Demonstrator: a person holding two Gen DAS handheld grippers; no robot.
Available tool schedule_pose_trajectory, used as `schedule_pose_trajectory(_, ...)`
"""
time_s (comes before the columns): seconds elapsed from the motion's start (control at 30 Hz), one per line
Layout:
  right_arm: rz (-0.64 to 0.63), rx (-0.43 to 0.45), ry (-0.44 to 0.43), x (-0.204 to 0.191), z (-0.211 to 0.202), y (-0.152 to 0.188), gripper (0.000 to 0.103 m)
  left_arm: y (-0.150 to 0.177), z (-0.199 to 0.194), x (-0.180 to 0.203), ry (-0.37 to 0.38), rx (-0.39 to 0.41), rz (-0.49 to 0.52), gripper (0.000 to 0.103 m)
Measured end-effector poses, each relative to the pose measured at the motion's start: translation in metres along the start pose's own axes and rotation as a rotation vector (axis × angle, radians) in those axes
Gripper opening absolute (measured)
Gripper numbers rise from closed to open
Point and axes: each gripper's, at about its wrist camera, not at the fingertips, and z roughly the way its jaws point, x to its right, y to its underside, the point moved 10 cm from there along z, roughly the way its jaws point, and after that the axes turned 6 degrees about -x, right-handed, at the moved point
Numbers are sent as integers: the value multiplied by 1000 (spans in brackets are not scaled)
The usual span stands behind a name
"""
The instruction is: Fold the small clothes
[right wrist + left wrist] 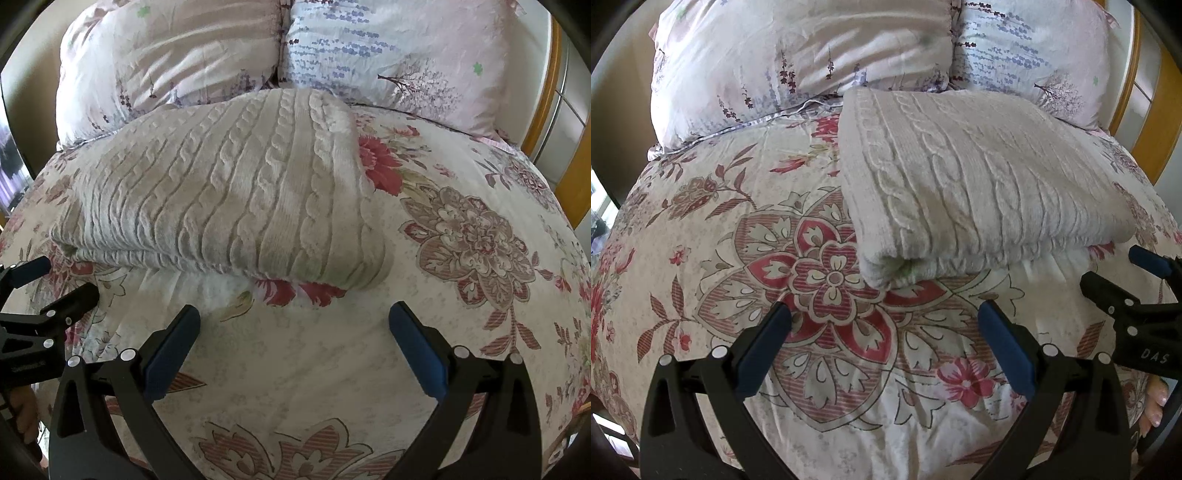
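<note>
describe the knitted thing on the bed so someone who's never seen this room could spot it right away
Start at the floral bedspread and look toward the two pillows at its head. Just before them lies a folded cream sweater. Its raised cable-knit ribs and plain colour set it apart from the printed bedding.

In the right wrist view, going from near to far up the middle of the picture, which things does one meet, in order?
Right gripper, open → floral bedspread → folded cable-knit garment → two pillows, one beside the other, against the head of the bed.
</note>
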Motion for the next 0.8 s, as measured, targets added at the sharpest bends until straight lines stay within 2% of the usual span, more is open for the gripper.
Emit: schedule_pose_trajectory(0.8,16,10,-6,0,1,2,102,-2,1,-1,7,19,2,101)
